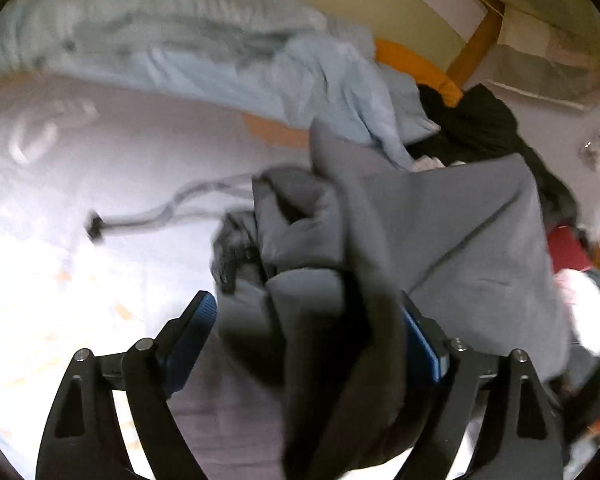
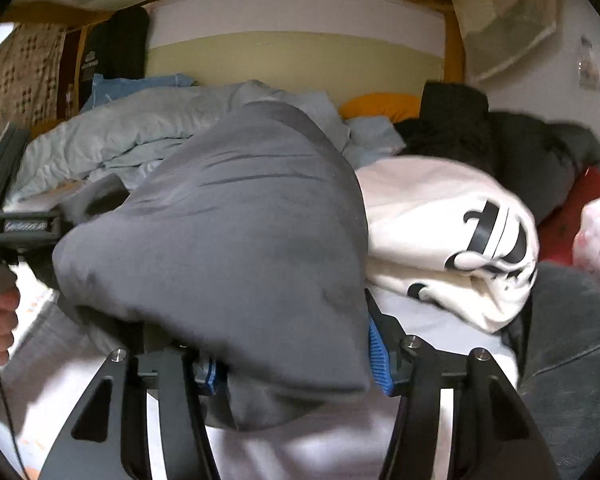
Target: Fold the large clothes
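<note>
Grey sweatshirt fabric fills the middle of both wrist views. In the left wrist view we see the grey garment (image 1: 440,240) bunched in thick folds at centre and lower right, with a drawstring (image 1: 148,216) trailing from it toward the left across the pale bed sheet (image 1: 100,152). In the right wrist view it rises as one rounded heap at centre frame.

We judge the fold to be midway at most: the cloth is gathered and doubled over rather than lying flat, no squared edges show, and smoothing and further folds remain.

Our left gripper (image 1: 312,320) stands released. Its blue pads are spread wide at lower centre, with cloth hanging loose between them and not pinched. Our right gripper (image 2: 292,356) sits at the bottom of its view, the grey heap between its blue pads. The right pad lies against the cloth, but the left pad is mostly covered, so we cannot tell whether it is clenched on the fabric.

Outward from the garment, a folded white garment with black print (image 2: 452,236) lies just beside it on the right, with dark clothes (image 2: 480,136) behind it. A light blue duvet (image 1: 220,60) runs across the upper part of the left wrist view, with an orange pillow (image 2: 380,106) near the wooden bed frame (image 2: 454,40).

Open room lies on the bare sheet at left in the left wrist view; the right side is crowded with clothes.
</note>
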`<state>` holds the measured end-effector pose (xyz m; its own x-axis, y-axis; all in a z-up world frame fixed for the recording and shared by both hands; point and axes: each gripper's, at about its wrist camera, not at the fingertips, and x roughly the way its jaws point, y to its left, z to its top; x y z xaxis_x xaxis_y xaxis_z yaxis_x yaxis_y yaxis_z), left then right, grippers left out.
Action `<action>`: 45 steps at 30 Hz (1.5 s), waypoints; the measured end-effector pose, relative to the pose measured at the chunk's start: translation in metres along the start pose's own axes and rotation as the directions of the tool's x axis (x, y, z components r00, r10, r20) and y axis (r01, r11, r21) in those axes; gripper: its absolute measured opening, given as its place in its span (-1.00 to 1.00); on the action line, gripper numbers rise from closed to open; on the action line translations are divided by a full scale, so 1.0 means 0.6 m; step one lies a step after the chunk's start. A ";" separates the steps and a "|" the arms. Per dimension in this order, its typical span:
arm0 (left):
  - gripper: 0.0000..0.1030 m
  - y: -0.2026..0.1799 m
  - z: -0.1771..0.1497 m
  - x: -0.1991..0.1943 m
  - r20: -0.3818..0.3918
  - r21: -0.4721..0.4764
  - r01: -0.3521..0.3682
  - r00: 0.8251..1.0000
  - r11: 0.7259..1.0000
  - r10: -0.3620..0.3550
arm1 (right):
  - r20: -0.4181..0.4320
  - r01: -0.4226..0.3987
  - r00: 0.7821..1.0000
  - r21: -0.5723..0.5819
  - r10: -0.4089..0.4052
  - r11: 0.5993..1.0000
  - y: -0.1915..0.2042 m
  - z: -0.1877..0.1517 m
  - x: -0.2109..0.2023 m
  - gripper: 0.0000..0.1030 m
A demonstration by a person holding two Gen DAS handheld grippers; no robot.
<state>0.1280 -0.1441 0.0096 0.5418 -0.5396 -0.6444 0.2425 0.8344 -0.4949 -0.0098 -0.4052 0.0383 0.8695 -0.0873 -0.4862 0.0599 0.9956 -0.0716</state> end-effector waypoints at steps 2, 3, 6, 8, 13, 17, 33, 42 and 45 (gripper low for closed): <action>0.93 0.010 -0.006 0.016 -0.079 -0.045 0.075 0.994 0.996 -0.078 | -0.038 -0.013 0.999 0.023 0.014 1.000 -0.010 0.001 0.012 0.15; 1.00 0.012 -0.009 0.028 -0.125 -0.067 0.120 0.984 0.991 -0.127 | -0.055 -0.019 0.998 0.044 0.021 0.999 -0.017 0.001 0.017 0.14; 0.98 0.001 -0.016 0.052 -0.165 -0.040 0.146 0.975 0.988 -0.151 | -0.068 -0.025 0.997 0.109 0.033 0.994 -0.038 0.000 0.024 0.02; 0.38 -0.007 -0.013 0.048 -0.145 -0.054 0.163 0.975 0.985 -0.170 | -0.065 -0.018 0.998 0.105 0.025 0.994 -0.039 -0.001 0.024 -0.05; -0.33 -0.084 -0.020 -0.029 0.104 0.162 0.049 0.992 0.986 -0.067 | 0.006 0.043 0.999 0.010 -0.043 0.999 -0.007 0.006 -0.002 -0.18; -0.38 -0.122 -0.009 -0.095 0.226 0.232 0.072 0.966 0.970 -0.126 | 0.113 0.086 0.990 -0.005 -0.085 0.996 0.003 0.035 -0.054 -0.19; -0.36 -0.393 0.164 0.019 0.348 0.536 0.087 0.884 0.840 -0.313 | 0.315 0.356 0.870 0.130 -0.379 0.925 -0.181 0.208 -0.067 -0.18; -0.04 -0.417 0.167 0.260 0.064 0.487 0.118 0.983 0.865 -0.170 | -0.002 0.446 0.888 0.244 -0.460 0.861 -0.306 0.157 0.087 0.11; 0.18 -0.421 0.176 0.245 0.072 0.515 0.112 0.982 0.850 -0.173 | 0.004 0.448 0.886 0.248 -0.463 0.859 -0.301 0.152 0.077 0.16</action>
<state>0.2312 -0.4222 0.1016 0.5485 -0.6662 -0.5052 0.6810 0.7066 -0.1924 0.0641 -0.5861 0.1080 0.7445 -0.5385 -0.3945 0.5625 0.8243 -0.0637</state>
